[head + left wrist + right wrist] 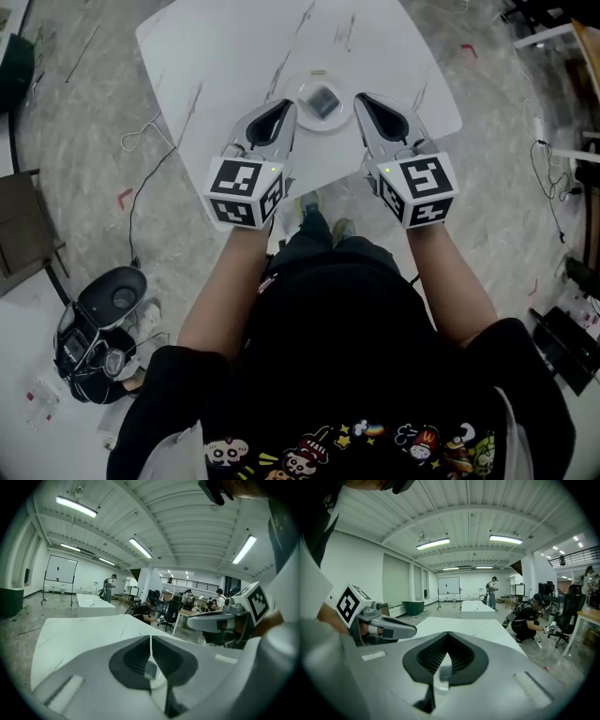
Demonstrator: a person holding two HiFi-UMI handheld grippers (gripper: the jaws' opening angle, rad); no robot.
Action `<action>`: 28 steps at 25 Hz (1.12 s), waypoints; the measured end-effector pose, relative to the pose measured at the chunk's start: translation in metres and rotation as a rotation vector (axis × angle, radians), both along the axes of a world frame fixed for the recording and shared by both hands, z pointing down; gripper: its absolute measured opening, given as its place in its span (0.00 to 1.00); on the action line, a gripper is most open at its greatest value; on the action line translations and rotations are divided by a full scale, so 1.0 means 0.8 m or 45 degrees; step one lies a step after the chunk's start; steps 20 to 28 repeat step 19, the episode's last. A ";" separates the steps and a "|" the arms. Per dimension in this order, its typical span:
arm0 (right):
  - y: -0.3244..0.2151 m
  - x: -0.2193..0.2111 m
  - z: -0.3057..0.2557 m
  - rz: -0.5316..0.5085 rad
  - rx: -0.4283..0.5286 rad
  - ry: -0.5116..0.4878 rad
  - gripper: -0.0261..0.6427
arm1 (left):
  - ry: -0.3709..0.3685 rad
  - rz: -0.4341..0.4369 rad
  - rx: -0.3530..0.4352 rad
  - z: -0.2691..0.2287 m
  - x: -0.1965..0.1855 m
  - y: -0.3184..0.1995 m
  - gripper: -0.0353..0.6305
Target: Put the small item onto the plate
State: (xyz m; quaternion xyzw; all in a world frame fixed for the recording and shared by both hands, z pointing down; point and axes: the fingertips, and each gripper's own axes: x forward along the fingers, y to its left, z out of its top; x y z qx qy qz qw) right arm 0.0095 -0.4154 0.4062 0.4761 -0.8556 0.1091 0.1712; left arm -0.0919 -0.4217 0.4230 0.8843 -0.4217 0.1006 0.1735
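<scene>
small item [323, 100]: dark, sits on the plate [303, 111], mid white table [216, 56]
left gripper [284, 109]: jaws closed, empty, just left of plate
right gripper [362, 100]: jaws closed, empty, just right of plate

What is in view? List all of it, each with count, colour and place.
table: one, white with faint veins, ahead of the person
plate: one, white, near edge of the table, between the two gripper tips
small item: one, dark grey, on the plate
cord: one, white, on the floor left of the table
gear pile: one, black, on the floor at lower left
whiteboard: one, white, far wall
crouching person: one, black top, beyond the table
left gripper: one, grey, shut and empty, left of the plate
right gripper: one, grey, shut and empty, right of the plate
</scene>
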 end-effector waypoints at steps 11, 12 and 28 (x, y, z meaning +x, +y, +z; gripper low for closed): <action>0.026 0.042 -0.038 0.184 0.112 -0.040 0.07 | -0.009 -0.027 0.132 -0.039 0.004 0.028 0.06; 0.026 0.044 -0.038 0.186 0.111 -0.040 0.07 | -0.011 -0.032 0.140 -0.042 0.005 0.029 0.06; 0.023 0.055 -0.032 0.216 0.097 -0.032 0.07 | 0.025 -0.078 0.167 -0.054 0.005 0.026 0.06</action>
